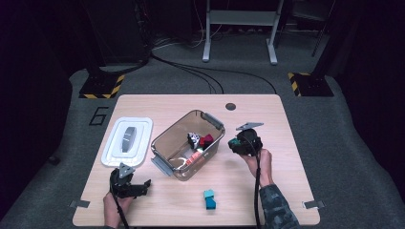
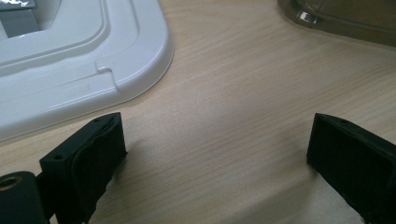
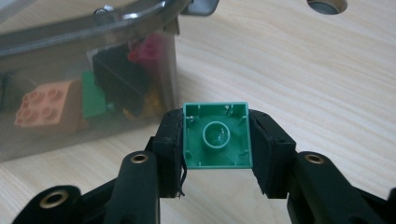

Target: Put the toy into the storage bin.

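I am working over the wooden table [image 1: 248, 191], the biggest thing here, with 1 claw in each hand. Next in size is the clear storage bin [image 1: 188, 143], sitting just left of my right gripper [image 1: 232, 143] in the high view; in the right gripper view its wall is rising just beyond the jaws, with an orange block [image 3: 44, 109] and other dark and red pieces showing through it. The white lid [image 1: 127, 141] is lying flat just ahead of my left gripper [image 1: 145, 185], its rounded corner sitting beyond the left jaw in the left gripper view. That left claw is standing wide open over bare wood, nothing between its 2 jaws. My right claw is clamping the green block [image 3: 217, 135], hollow underside facing the camera, both pads pressing its sides. A blue block [image 1: 209, 200] is lying on the table well behind the right claw, nearer the person's edge.
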